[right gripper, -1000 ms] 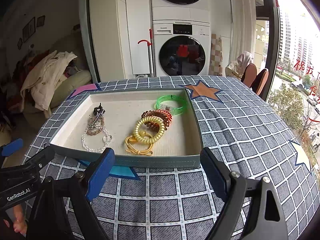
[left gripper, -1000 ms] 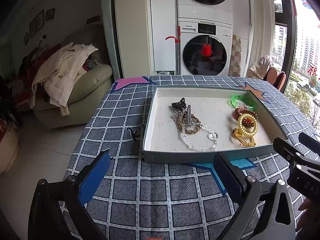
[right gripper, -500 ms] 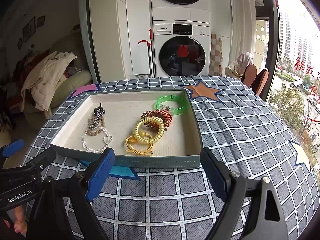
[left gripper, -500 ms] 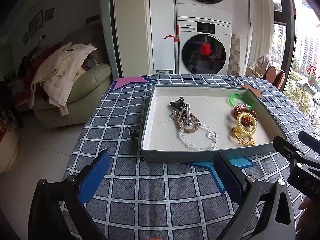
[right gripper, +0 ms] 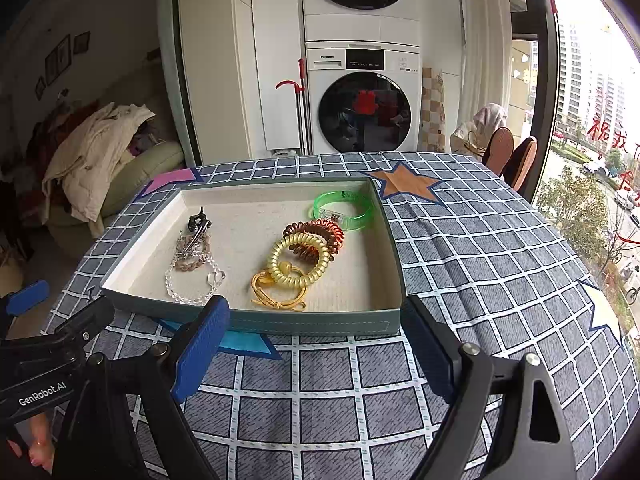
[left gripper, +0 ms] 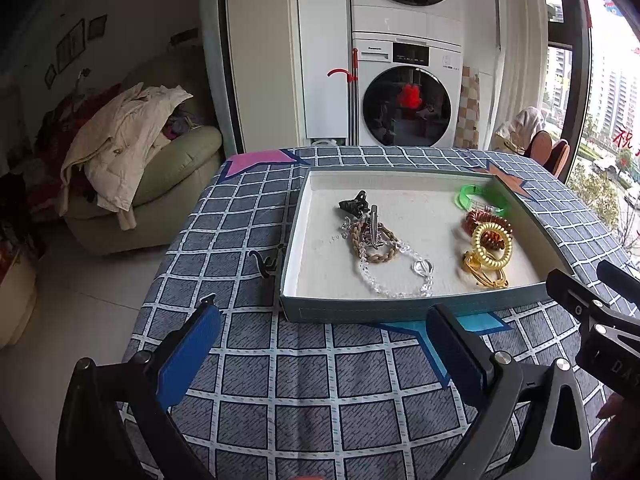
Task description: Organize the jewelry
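A shallow grey-green tray (left gripper: 360,312) (right gripper: 320,322) with a cream lining sits on the checked tablecloth. Inside lie a black claw clip (left gripper: 354,203), a silver clip on a braided brown band (left gripper: 376,240), a clear bead bracelet (left gripper: 400,276), a green bangle (right gripper: 342,210), a brown coil tie (right gripper: 320,232), a yellow coil tie (right gripper: 298,262) and a gold cord tie (right gripper: 276,296). My left gripper (left gripper: 320,344) hovers open just in front of the tray's near wall, nothing between its blue pads. My right gripper (right gripper: 316,344) is likewise open and empty before the tray.
A small black hair clip (left gripper: 266,262) lies on the cloth left of the tray. The table edge drops to the floor on the left, with a sofa (left gripper: 160,184) piled with clothes beyond. Stacked washing machines (right gripper: 362,100) stand behind the table; chairs (right gripper: 516,156) at right.
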`<state>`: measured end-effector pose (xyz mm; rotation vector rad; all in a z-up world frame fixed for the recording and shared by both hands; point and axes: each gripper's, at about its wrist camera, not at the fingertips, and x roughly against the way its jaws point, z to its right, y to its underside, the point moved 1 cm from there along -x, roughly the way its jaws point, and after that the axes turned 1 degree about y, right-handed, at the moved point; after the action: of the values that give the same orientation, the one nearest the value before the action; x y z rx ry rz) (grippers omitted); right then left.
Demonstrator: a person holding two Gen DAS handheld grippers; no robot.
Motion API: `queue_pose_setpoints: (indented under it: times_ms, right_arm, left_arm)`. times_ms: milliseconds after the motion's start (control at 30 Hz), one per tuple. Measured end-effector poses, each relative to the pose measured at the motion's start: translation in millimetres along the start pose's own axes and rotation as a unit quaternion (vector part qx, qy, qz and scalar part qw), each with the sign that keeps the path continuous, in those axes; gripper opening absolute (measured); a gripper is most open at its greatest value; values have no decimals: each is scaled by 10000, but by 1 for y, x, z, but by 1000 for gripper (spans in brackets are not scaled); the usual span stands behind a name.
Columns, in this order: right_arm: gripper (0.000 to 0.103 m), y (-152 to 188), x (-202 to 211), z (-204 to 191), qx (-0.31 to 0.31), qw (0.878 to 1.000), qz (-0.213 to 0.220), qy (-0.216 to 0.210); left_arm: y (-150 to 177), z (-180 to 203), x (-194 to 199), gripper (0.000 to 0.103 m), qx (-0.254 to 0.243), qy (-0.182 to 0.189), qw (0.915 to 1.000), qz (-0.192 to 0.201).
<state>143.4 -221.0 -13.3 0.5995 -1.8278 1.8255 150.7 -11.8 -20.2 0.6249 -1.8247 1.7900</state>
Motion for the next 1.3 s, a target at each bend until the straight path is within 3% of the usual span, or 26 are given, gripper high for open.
queue_pose_setpoints:
  times_ms: [1300]
  right_arm:
    - [89,-1,3,0,-34,10000,2,-20]
  left_arm:
    - [-1,4,1,103,-26,42,10000,-5]
